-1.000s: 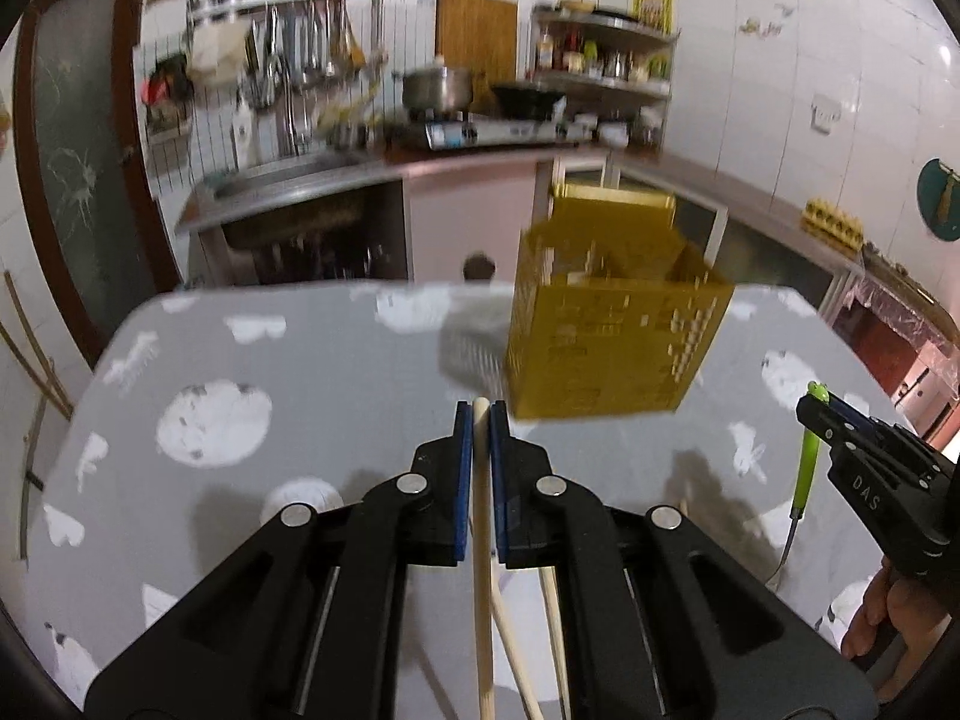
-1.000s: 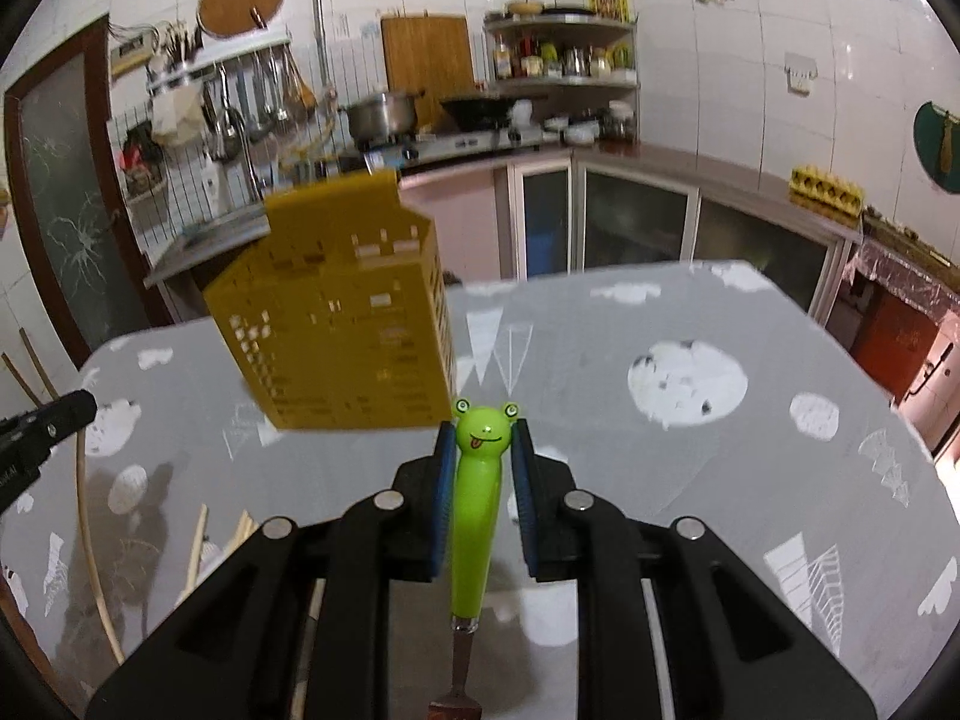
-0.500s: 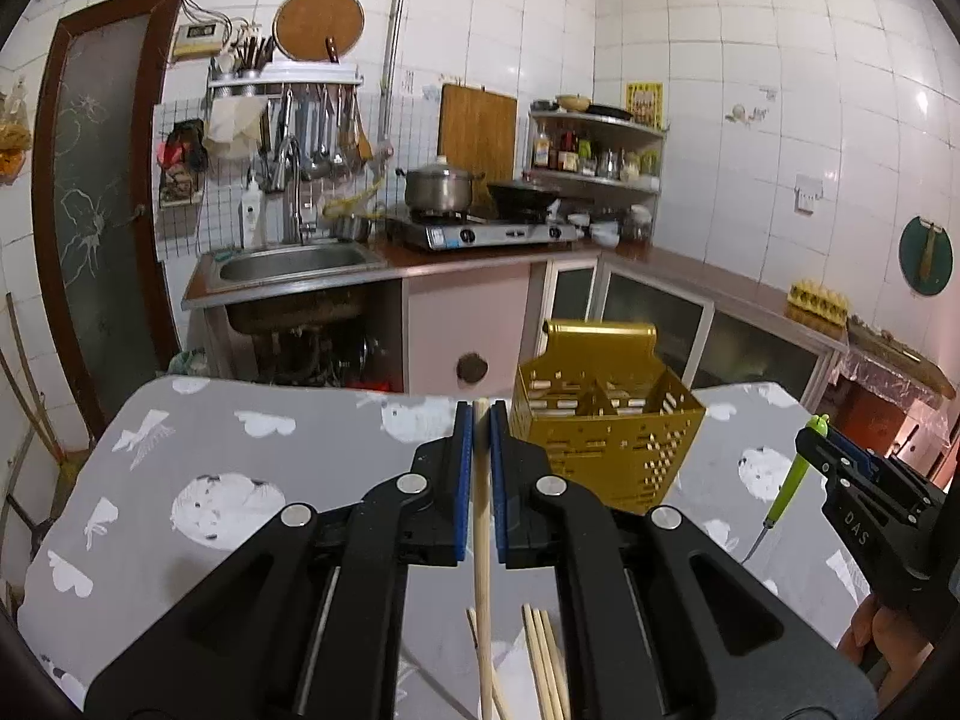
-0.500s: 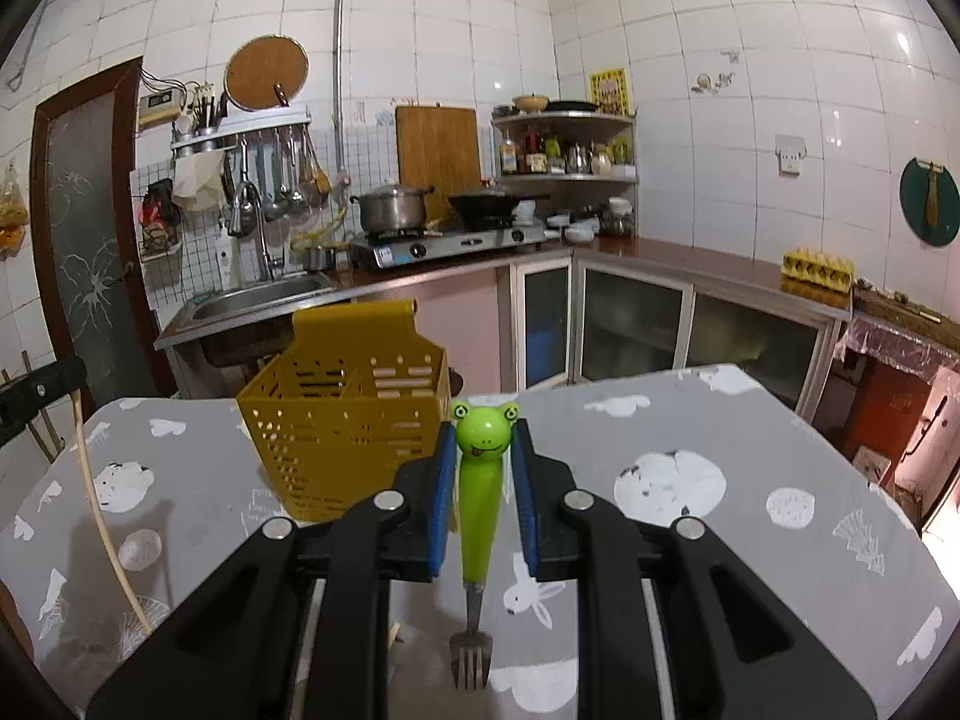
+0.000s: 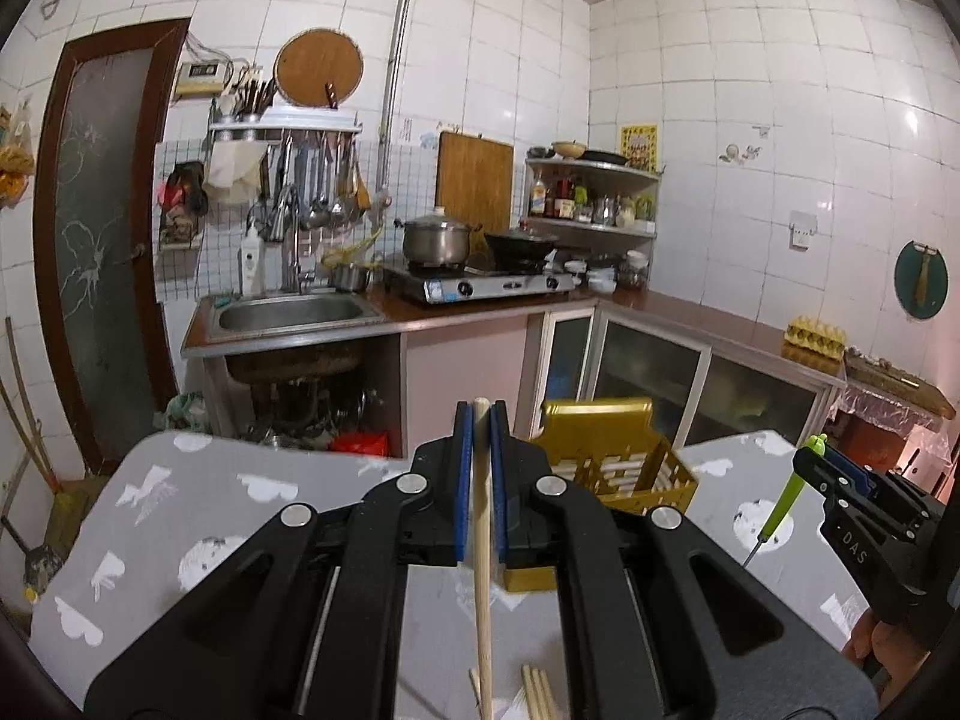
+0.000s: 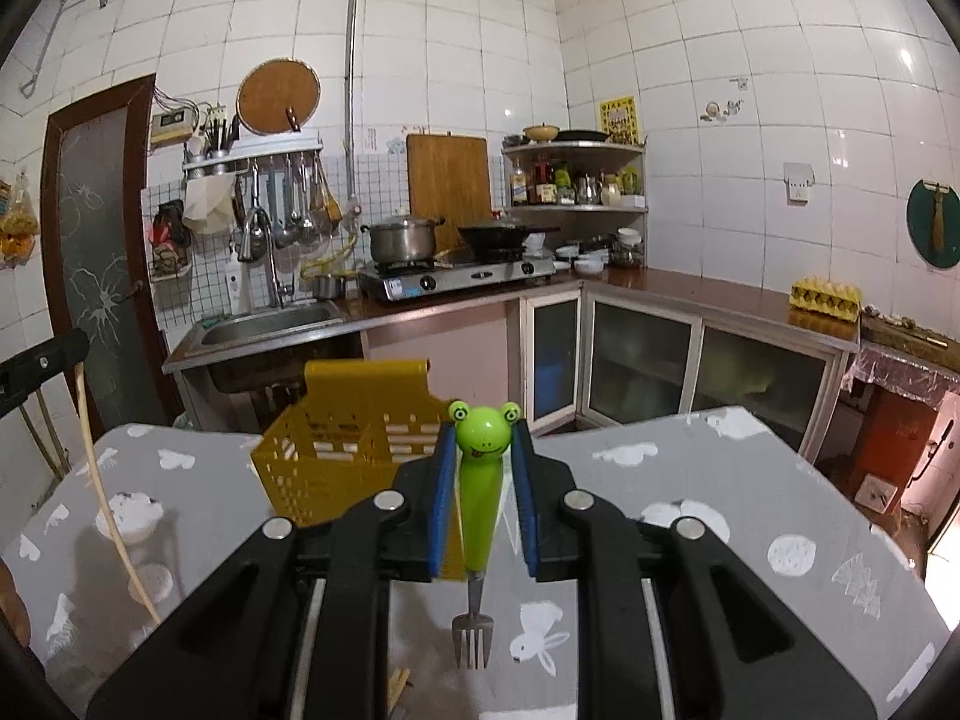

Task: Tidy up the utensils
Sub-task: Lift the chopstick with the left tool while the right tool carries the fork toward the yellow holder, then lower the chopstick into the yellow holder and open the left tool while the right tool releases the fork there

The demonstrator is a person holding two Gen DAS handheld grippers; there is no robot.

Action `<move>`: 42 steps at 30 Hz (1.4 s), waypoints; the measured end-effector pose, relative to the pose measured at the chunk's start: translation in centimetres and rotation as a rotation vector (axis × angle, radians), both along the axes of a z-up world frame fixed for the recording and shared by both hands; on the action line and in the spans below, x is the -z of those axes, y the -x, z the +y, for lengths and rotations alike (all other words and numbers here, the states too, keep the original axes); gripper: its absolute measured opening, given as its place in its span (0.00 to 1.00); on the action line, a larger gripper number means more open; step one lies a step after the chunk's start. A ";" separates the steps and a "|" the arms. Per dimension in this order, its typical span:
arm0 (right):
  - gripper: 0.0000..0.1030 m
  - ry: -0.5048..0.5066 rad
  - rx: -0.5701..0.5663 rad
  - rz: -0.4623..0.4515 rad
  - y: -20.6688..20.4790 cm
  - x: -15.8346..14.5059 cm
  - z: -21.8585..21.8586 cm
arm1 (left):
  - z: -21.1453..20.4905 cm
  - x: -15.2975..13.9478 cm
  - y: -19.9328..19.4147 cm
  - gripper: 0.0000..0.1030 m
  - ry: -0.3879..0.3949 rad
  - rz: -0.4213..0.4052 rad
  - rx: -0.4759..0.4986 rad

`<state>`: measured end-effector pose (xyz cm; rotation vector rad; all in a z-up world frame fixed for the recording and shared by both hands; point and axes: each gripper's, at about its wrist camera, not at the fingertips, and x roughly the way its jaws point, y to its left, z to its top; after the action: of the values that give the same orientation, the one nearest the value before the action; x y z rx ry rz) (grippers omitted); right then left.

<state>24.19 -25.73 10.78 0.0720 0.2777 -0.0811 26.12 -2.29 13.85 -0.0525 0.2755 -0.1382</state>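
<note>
From the left wrist view, my left hand-held gripper (image 5: 479, 420) pinches 1 wooden chopstick (image 5: 482, 546), upright between the blue pads. I count about 4 more chopsticks (image 5: 537, 693) lying on the grey worktop (image 5: 198, 516) below. 1 yellow utensil basket (image 5: 612, 462) stands just behind.

From the right wrist view, my right hand-held gripper (image 6: 483, 450) clamps 1 green frog-handled fork (image 6: 478, 498), tines down, with the same basket beyond on the left.

both wrist views sit close behind their fingers, facing the shared yellow basket (image 5: 606, 456) and kitchen counter (image 6: 690, 288).
</note>
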 end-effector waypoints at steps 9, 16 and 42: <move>0.19 -0.016 -0.020 -0.078 -1.7 -6.2 -0.4 | -1.9 -6.2 -1.8 0.04 0.034 -0.107 0.034; 0.18 0.005 -0.027 -0.131 -5.2 -10.1 0.8 | -3.9 -10.7 -5.1 0.04 0.067 -0.175 0.055; 0.52 0.018 -0.064 0.154 -13.7 -1.8 1.8 | -3.3 -0.8 -14.0 0.52 0.006 0.042 0.000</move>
<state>37.94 -23.89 12.54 0.0389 0.4329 -0.0259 40.14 -5.59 14.61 -0.0616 0.3169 -0.1382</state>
